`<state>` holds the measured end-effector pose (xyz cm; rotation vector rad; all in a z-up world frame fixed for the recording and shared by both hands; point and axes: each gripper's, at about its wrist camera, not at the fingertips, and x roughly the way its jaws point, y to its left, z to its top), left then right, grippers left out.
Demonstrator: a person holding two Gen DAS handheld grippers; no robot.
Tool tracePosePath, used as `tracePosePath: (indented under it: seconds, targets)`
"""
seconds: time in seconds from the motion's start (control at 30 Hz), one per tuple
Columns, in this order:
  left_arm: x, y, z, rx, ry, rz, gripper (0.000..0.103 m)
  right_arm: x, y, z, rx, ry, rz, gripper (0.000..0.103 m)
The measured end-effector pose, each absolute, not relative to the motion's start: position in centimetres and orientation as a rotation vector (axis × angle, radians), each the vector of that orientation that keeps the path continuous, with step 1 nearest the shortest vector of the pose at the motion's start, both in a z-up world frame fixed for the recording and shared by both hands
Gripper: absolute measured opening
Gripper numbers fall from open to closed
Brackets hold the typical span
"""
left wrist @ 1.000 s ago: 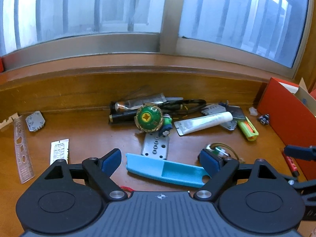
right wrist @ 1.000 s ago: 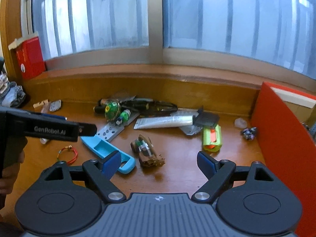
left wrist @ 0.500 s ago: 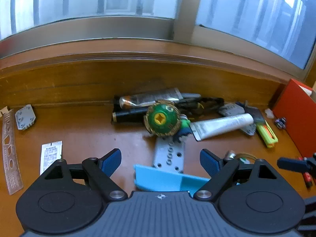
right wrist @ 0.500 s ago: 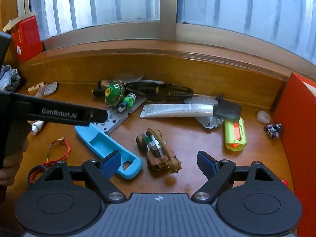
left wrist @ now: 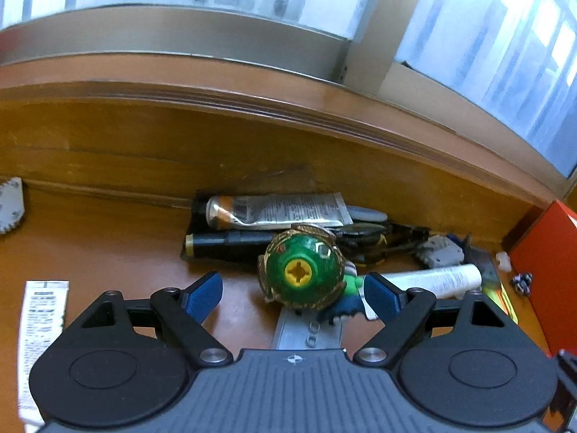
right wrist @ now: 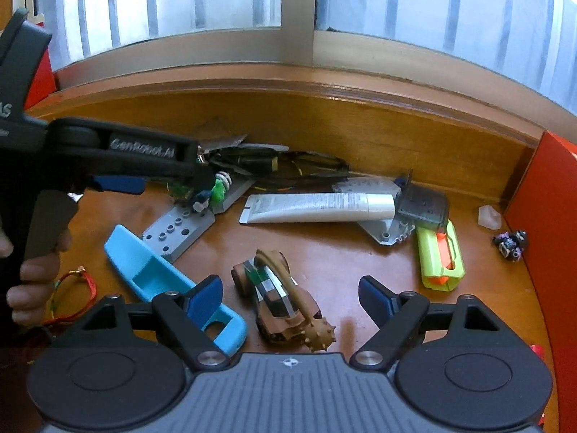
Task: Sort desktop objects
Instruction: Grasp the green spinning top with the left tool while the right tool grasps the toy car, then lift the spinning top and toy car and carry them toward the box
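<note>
- Left tongs (left wrist: 292,290), jaws wide apart and empty, had advanced to straddle the green spinning top (left wrist: 301,270) at the counter's (left wrist: 108,238) far centre; grasp imminent.
- Right tongs (right wrist: 290,294), also parted, hovered over the brown toy car (right wrist: 279,297).

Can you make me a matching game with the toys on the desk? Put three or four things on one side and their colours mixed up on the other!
Things:
1. spinning top
2. toy car
3. dart blaster
4. scoop-shaped holder

Colours:
A. light blue
B. neon yellow-green with orange
C. dark green with a yellow middle
D. brown

Right pairs: 1-C, 2-D, 3-B, 4-A
</note>
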<state>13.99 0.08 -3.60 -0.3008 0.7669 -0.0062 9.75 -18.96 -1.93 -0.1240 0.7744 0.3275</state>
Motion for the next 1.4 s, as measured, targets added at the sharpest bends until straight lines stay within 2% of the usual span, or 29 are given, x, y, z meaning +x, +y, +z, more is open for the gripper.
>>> tracePosePath:
  seconds: [0.13, 0.23, 0.3, 0.53, 0.63, 0.7, 0.77, 1.4]
  targets:
    - [14.8, 0.1, -4.2, -0.332, 0.771, -0.036, 0.082, 10.2, -19.1, -2.3, -0.109, 0.785, 0.327, 0.081]
    - [15.0, 0.0, -4.5, -0.331, 0.759, -0.061, 0.074, 10.5, -18.9, -2.5, -0.103, 0.794, 0.326, 0.077]
    - [15.0, -0.1, -4.5, -0.332, 0.755, -0.083, 0.064, 10.7, -18.9, -2.7, -0.096, 0.801, 0.329, 0.074]
    - [14.4, 0.0, -4.0, -0.316, 0.733, -0.086, 0.055, 10.9, -18.7, -3.0, -0.106, 0.799, 0.343, 0.068]
    - [14.0, 0.0, -3.9, -0.311, 0.731, -0.085, 0.055, 10.8, -18.5, -3.0, -0.114, 0.793, 0.355, 0.058]
    - [13.8, 0.0, -3.8, -0.312, 0.733, -0.084, 0.055, 10.8, -18.4, -2.9, -0.116, 0.789, 0.360, 0.042]
    - [13.4, -0.1, -3.7, -0.305, 0.739, -0.088, 0.055, 10.8, -18.5, -2.7, -0.115, 0.788, 0.357, 0.037]
    - [9.9, -2.2, -2.1, -0.225, 0.739, -0.165, 0.055, 9.2, -20.0, -1.1, -0.054, 0.744, 0.331, 0.036]
